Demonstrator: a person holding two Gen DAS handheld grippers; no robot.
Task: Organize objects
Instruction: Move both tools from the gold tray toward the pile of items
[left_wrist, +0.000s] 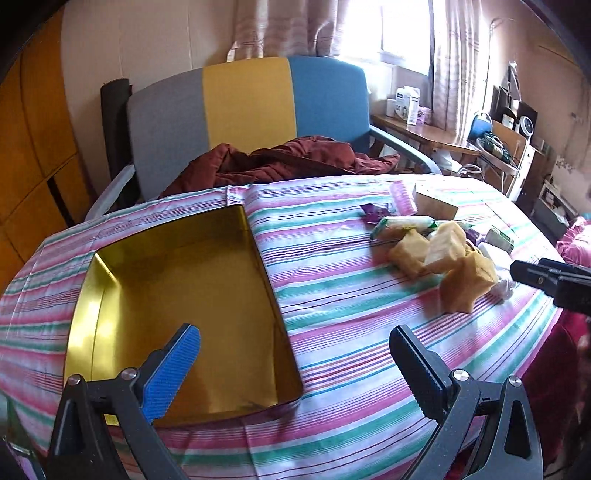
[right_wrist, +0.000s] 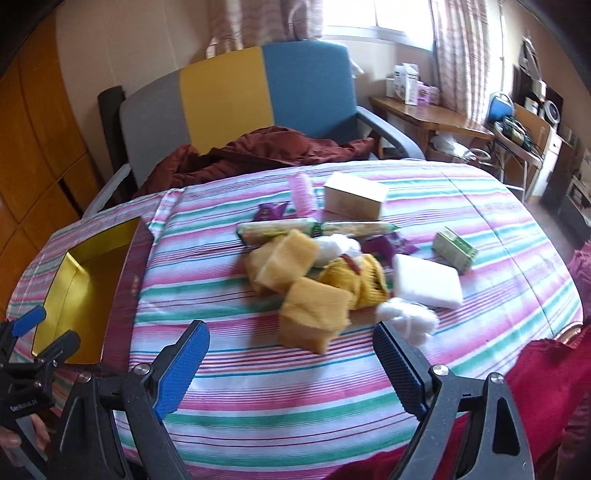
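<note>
Sponge pile (right_wrist: 303, 273) ahead of the right gripper (right_wrist: 291, 369) — untouched.

Striped-cloth table (right_wrist: 295, 387): tin (left_wrist: 177, 295), snacks (right_wrist: 314, 314).

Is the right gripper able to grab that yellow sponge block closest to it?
Probably yes. The right gripper is open and holds nothing, and the nearest yellow sponge block sits just ahead of its fingertips on the striped cloth, with nothing lying between them.

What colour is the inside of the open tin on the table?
Shiny gold-yellow. The tin shows best in the left wrist view, lying empty on the striped cloth.
</note>
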